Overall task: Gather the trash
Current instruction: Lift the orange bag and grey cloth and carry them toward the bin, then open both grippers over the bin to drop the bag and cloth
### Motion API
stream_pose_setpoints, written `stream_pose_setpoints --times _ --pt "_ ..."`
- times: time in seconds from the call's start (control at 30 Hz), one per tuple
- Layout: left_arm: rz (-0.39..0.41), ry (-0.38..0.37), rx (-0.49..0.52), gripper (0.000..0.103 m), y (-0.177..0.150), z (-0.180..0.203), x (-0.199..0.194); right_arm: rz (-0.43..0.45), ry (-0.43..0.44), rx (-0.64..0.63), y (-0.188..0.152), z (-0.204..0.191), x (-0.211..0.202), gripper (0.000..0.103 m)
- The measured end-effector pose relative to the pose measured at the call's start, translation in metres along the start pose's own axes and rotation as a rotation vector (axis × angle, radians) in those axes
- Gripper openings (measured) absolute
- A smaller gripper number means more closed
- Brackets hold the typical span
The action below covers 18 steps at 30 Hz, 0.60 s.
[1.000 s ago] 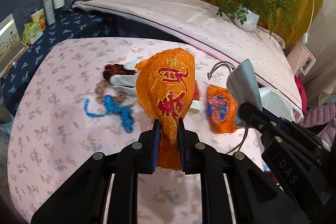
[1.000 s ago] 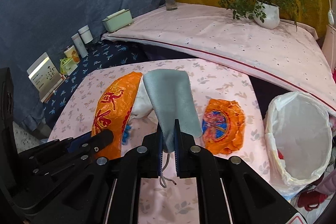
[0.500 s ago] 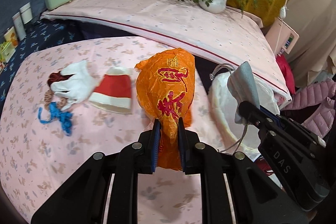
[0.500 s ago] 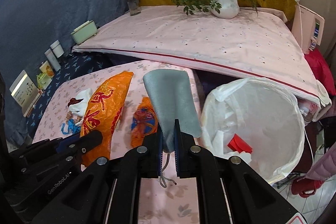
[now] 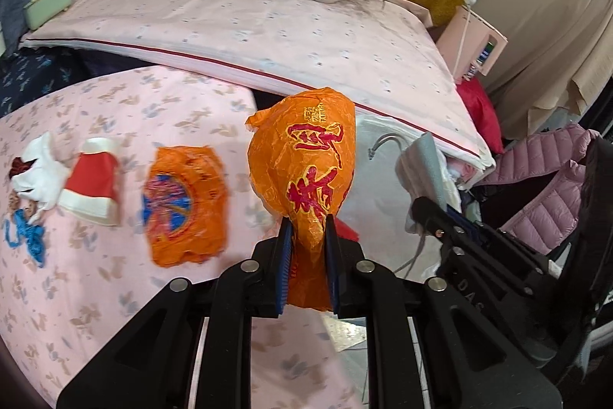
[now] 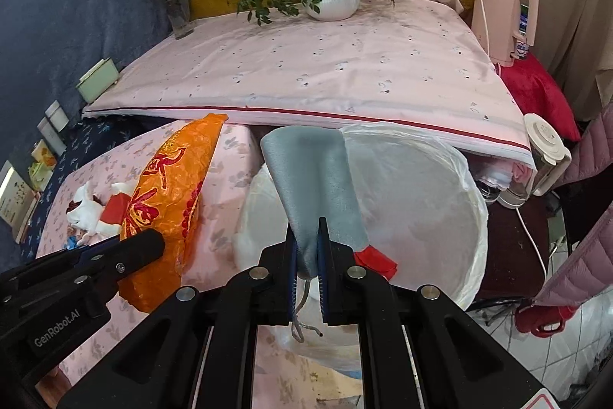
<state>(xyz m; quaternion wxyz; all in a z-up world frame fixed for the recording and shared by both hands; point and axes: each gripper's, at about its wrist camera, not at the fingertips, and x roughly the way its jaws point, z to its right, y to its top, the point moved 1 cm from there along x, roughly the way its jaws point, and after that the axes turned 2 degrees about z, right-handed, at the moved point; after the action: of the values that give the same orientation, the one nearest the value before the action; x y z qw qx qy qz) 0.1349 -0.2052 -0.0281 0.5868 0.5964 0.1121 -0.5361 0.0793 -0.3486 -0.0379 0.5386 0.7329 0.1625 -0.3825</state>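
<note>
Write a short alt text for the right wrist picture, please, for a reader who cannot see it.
The right gripper is shut on a grey cloth pouch above a white-lined trash bin. On its left, the left gripper holds an orange plastic bag over a pink flowered tablecloth.

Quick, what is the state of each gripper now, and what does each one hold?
Left gripper: closed on the orange wrapper with red characters.
Right gripper: closed on the grey pouch, above the white bin bag.
</note>
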Motion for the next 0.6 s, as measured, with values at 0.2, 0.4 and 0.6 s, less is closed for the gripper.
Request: stream_pose_setpoints --times 0.2,0.4,0.6 --pt "-0.007 -0.063 -0.01 0.03 0.006 0.023 0.019 -0.009 -0.019 0.034 0.001 0.024 0.009 0.009" --pt "0.002 0.016 -0.005 0.048 0.007 0.017 0.026 0.003 -0.043 0.028 0.004 0.028 0.014 0.014" --pt "0.025 0.083 -0.018 0.048 0.007 -0.002 0.021 0.02 -0.037 0.027 0.006 0.024 0.013 0.024"
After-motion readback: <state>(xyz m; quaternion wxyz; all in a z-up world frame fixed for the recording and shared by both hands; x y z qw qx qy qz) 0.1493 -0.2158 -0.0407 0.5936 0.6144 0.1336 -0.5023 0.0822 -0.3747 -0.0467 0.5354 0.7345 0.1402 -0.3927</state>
